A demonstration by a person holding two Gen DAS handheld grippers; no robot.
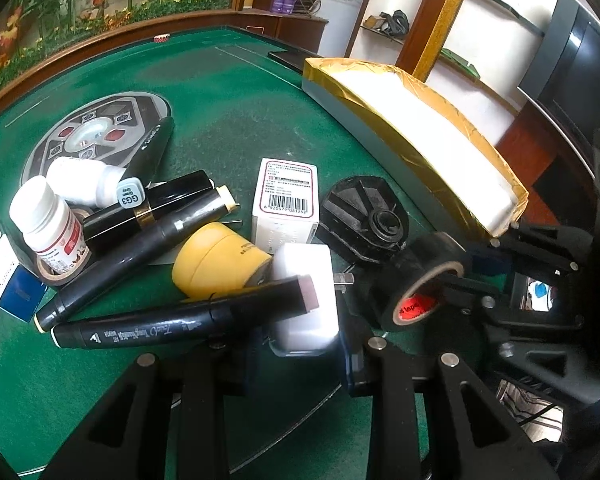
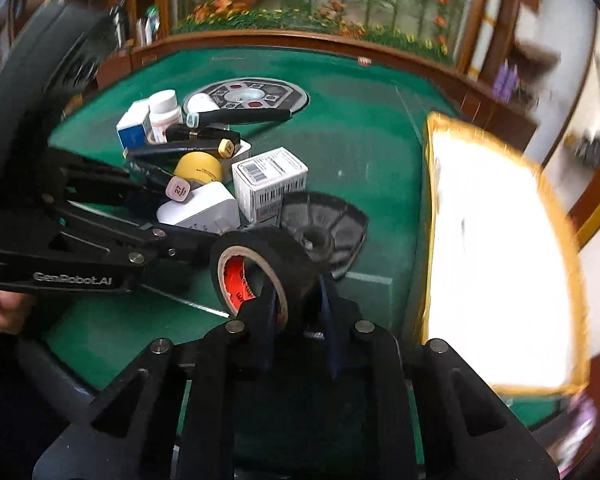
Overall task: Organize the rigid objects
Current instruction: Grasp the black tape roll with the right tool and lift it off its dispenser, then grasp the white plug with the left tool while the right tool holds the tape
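Left wrist view: the left gripper [image 1: 300, 344] is closed on a white plug [image 1: 306, 300], one finger on each side of its body. A black marker [image 1: 180, 322] lies across the plug's near side. Beyond it on the green table [image 1: 240, 120] lie a yellow jar [image 1: 216, 258], a barcode box [image 1: 286, 200], a black plastic part [image 1: 360, 216], further markers, two white bottles [image 1: 48, 224] and a blue-and-white box [image 1: 8, 272]. A round panel [image 1: 100, 132] is set into the table behind the pile. To the right, the right gripper [image 1: 452, 284] clamps a black tape roll [image 1: 424, 280]. A gold-rimmed tray [image 1: 420, 120] with a white floor stands behind, near the table's right edge.

Right wrist view: the right gripper [image 2: 296, 304] grips the tape roll [image 2: 264, 272] through its wall, one finger inside the red-labelled core and one outside. The roll is upright, just in front of the plastic part [image 2: 332, 224]. Whether it touches the table [image 2: 340, 140] cannot be determined. The left gripper [image 2: 188, 248] enters from the left, reaching the plug [image 2: 200, 208]. The tray [image 2: 500, 260] lies to the right, apart from the roll.
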